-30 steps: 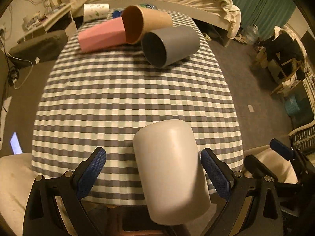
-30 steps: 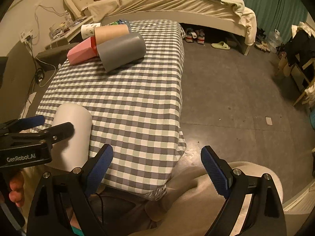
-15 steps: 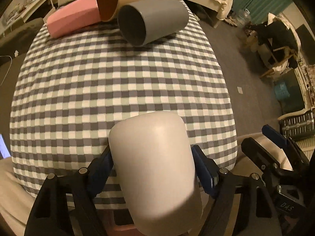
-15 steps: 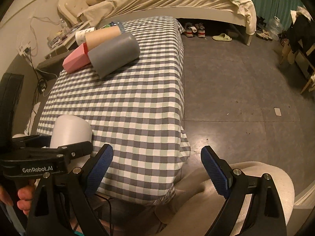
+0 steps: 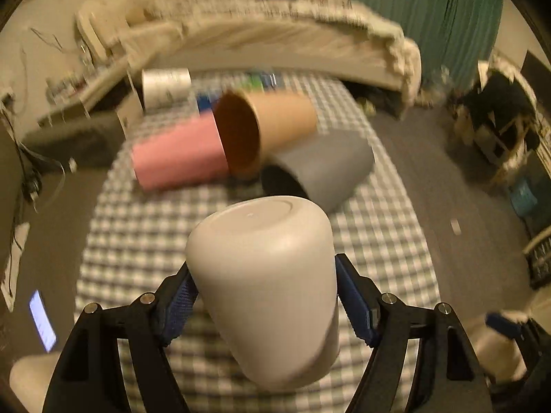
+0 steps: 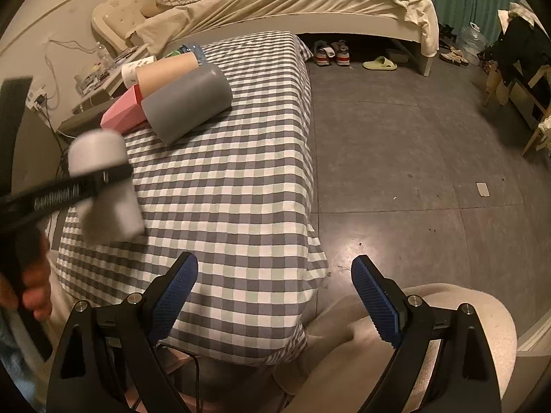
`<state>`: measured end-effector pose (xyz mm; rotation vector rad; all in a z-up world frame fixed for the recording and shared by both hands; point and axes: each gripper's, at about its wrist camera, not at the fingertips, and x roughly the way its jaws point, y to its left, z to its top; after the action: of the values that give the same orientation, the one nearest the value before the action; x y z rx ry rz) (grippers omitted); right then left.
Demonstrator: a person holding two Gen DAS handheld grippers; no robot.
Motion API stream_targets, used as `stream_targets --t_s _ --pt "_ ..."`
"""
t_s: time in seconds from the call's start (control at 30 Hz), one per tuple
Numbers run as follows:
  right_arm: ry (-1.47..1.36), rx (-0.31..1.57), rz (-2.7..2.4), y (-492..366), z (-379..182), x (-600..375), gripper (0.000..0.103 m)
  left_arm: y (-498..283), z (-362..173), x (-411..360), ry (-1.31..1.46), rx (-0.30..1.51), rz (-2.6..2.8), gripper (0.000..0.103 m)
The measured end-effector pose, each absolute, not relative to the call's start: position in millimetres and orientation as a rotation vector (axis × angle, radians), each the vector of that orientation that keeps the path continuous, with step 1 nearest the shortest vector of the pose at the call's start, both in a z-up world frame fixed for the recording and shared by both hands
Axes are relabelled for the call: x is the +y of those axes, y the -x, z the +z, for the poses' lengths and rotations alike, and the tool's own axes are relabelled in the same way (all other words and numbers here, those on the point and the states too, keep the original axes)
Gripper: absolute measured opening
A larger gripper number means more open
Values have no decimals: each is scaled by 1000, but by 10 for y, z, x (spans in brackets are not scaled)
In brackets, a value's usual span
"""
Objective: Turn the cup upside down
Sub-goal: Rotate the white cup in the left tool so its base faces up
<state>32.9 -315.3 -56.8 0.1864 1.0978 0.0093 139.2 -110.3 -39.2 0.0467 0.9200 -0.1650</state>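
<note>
Checkered tablecloth (image 6: pixel 241 179); left tool (image 5: pixel 267 296) clamps white cup (image 5: pixel 268 285), blurred "GenRobot" lettering; right tool (image 6: pixel 273 296) wide, empty.

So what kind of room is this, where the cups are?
Most likely a bedroom. There is a bed with rumpled covers behind the checked table, shoes tucked beside it, and teal curtains on the far wall.

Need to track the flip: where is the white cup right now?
The white cup is clamped in the left tongs, base forward, above the near end of the checkered table, nearer than the gray cup.
</note>
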Motion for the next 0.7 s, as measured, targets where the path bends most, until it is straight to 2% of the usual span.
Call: stream_targets --t_s 0.1,0.23,0.5,0.7 --pt "-181 1101 -3 -348 -578 -3150 91 -1388 -482 -1148 -99 796 -148 76" --pt "-179 1107 -4 -369 -597 -3144 91 -1276 -654 -1189 -151 748 -163 74" --pt "-152 1105 -7 -398 -591 -3085 91 -1192 -608 -1160 -141 755 -203 74" --pt "-128 1075 -6 -360 -535 -3022 91 -1139 -562 -1181 -120 758 -202 78"
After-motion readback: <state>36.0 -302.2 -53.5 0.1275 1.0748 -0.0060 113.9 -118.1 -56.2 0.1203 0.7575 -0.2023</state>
